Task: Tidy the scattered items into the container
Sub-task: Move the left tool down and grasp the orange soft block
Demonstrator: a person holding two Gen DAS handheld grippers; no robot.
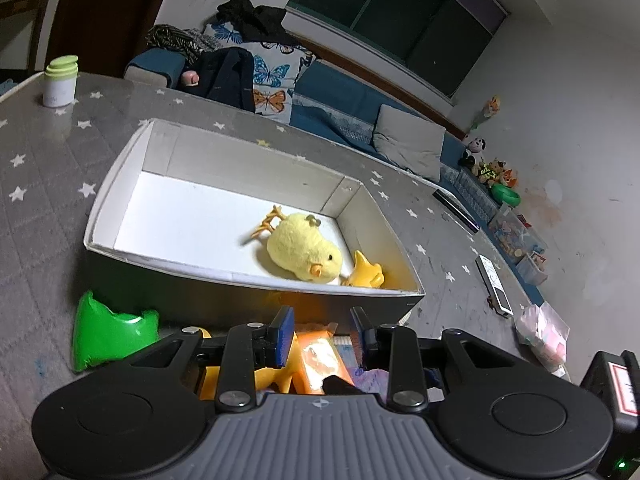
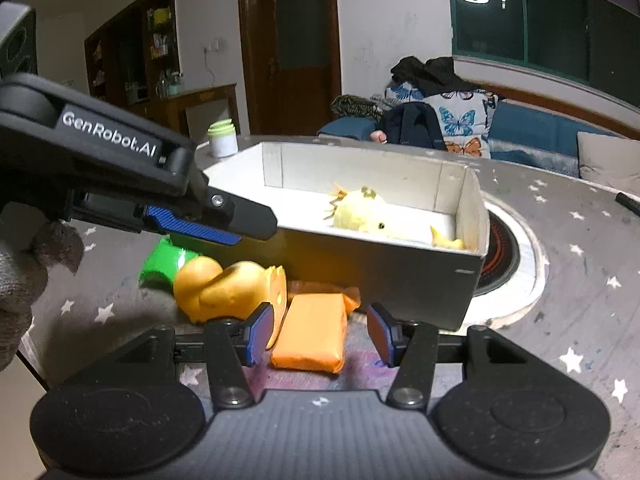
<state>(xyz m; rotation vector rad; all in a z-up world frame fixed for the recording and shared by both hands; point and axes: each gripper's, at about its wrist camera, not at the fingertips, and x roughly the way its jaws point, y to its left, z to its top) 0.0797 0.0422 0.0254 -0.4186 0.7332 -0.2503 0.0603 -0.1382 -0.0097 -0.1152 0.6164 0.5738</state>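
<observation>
Grey star-print tabletop (image 2: 580, 280) with a shallow white box (image 1: 120, 184) set on it

Inside the box, near its right end: a yellow plush chick (image 1: 302, 250) lying on its side, a small yellow duck (image 1: 366, 272) touching it by the corner

Outside, along the near wall of the box: green inflated toy (image 1: 108, 332) at left, orange rubber duck (image 2: 228, 288) beside it, orange packet (image 2: 314, 332) just right of the duck

Right tool (image 2: 320, 334): jaws spread, low over the tabletop, the orange packet lying between the blue pads (image 2: 260, 332) without either pad touching it

Left tool (image 1: 322, 334): jaws spread, nothing gripped; it hangs above the green toy and orange duck, angled toward the box. From its own camera the orange packet shows below, between the fingers

A gloved hand (image 2: 20, 280) shows behind the left tool

White jar with green lid (image 1: 60, 82) stands at the far tabletop corner, well apart from the box. A white remote (image 1: 494, 284) lies near the right edge
</observation>
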